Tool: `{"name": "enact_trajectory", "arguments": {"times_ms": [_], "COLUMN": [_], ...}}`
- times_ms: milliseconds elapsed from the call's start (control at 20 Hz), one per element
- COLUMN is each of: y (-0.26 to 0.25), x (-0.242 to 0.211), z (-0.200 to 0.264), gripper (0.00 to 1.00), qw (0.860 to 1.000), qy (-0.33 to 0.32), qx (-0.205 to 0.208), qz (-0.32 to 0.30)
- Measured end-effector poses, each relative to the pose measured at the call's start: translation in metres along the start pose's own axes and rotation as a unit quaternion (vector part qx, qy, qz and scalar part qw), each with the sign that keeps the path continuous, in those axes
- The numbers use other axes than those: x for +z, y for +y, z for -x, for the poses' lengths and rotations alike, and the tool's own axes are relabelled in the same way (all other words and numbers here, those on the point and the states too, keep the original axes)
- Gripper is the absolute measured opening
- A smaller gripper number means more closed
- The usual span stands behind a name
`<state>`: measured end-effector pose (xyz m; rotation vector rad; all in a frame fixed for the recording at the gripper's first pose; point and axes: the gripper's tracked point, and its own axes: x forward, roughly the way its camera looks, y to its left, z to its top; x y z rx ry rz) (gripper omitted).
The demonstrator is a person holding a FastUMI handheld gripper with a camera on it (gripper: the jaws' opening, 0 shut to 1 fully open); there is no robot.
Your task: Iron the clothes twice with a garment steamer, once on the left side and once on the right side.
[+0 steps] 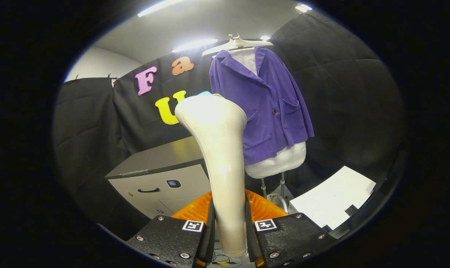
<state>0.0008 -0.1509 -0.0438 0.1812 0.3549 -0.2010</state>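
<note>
- The tool (228,227) is clamped on the handle of the garment steamer (219,149), one finger pressing each side of the shaft; the steamer stands upright between the fingers, its broad head rising toward the jacket.
- The purple jacket (265,108) hangs beyond the fingers on a pale hanger (236,44) over a white torso form (280,162); steamer head and cloth look apart, though the head overlaps the jacket's near edge in the view; contact cannot be told.
- Progress, as a judgement: the steamer is in hand and raised, but no pass on either side shows as done; both the left and right strokes seem left to do.
- Materials: the steamer is smooth, glossy, cream plastic, narrow at the grip and flaring to a rounded head; the jacket is soft ribbed cloth like corduroy, with a collar, dark buttons and patch pockets.
- Nearby: a grey cabinet (161,178) with a dark pull; an orange ribbed thing (264,208) behind the fingers; a flat white sheet (332,199).
</note>
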Motion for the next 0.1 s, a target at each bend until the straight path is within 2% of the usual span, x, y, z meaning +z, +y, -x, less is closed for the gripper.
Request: {"name": "enact_trajectory", "arguments": {"times_ms": [100], "y": [0.0001], "x": [-0.0005], "z": [0.001], "gripper": [0.35], "qw": [1.0], "qy": [0.0], "qx": [0.001], "qz": [0.002]}}
